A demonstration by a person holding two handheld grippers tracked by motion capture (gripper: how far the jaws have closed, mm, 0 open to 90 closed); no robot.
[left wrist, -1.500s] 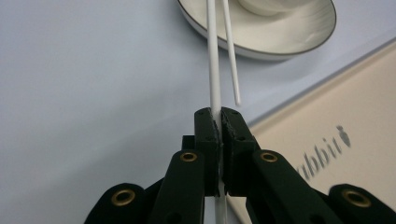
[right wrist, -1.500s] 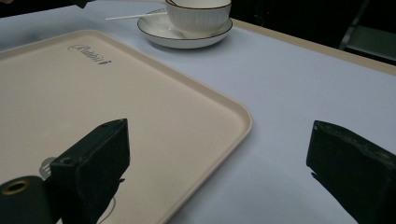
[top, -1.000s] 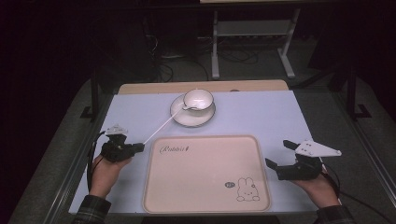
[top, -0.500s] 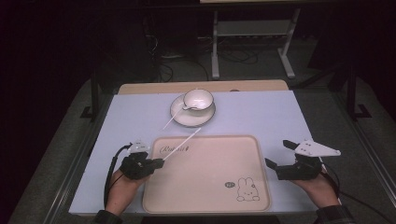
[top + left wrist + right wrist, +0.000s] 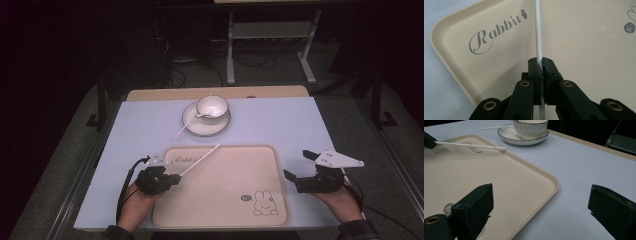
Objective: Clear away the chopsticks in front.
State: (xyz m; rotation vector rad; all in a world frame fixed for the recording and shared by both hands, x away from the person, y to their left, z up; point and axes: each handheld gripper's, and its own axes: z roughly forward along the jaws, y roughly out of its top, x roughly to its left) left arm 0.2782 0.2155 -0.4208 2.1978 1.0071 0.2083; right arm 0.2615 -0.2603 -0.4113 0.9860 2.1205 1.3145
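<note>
Over the near left corner of the cream rabbit tray (image 5: pixel 235 200), your left gripper (image 5: pixel 176 178) pinches a thin white stick (image 5: pixel 200 160), jaws closed tight on it, its far end pointing toward the teacup (image 5: pixel 212 106) on its saucer (image 5: pixel 195 127). A second stick (image 5: pixel 181 131) leans off the saucer. Your right gripper (image 5: pixel 299 168) rests beside the tray's right edge, jaws spread wide and empty.

the tray (image 5: pixel 235 200) is cream, printed with grey "rabbit" script, a small carrot and a line-drawn bunny. the stick (image 5: pixel 200 160) is white. the cup (image 5: pixel 212 106) and saucer (image 5: pixel 192 125) are white with thin dark rims. the counter (image 5: pixel 280 125) is pale lavender-blue. the jaws are black with brass rivets.
</note>
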